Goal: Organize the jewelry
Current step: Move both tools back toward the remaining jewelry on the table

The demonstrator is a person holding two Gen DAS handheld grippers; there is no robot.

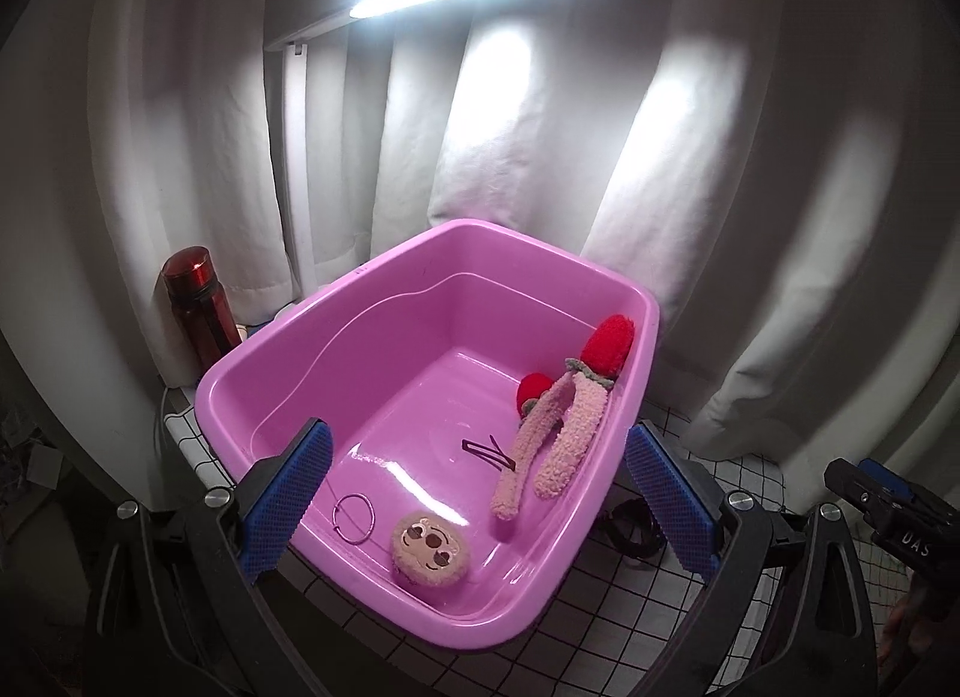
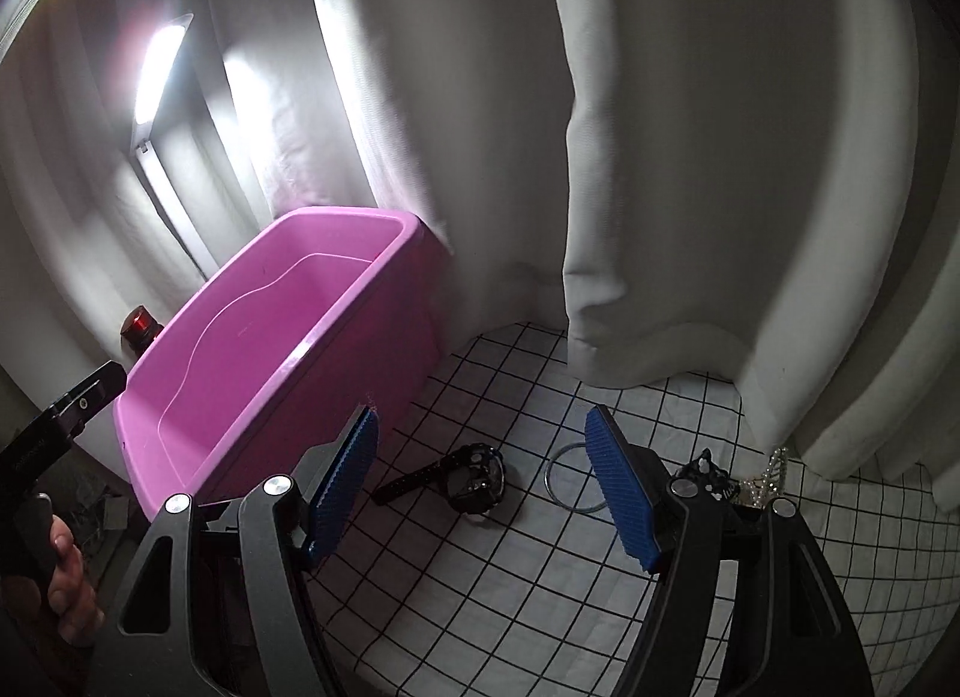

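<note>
Both jaws stand wide and empty: right gripper point(image 2: 483, 487) hangs over the watch point(image 2: 474, 478) beside the pink tub point(image 2: 360, 301); I risk snagging its strap. Left gripper point(image 1: 474, 493) straddles the tub's near rim.

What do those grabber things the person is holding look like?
Each one is a black frame with round silver bolts and two flat jaws covered in bumpy blue rubber. The left gripper and the right gripper look alike. The right one's body, seen from the left wrist view, has small white letters.
</note>
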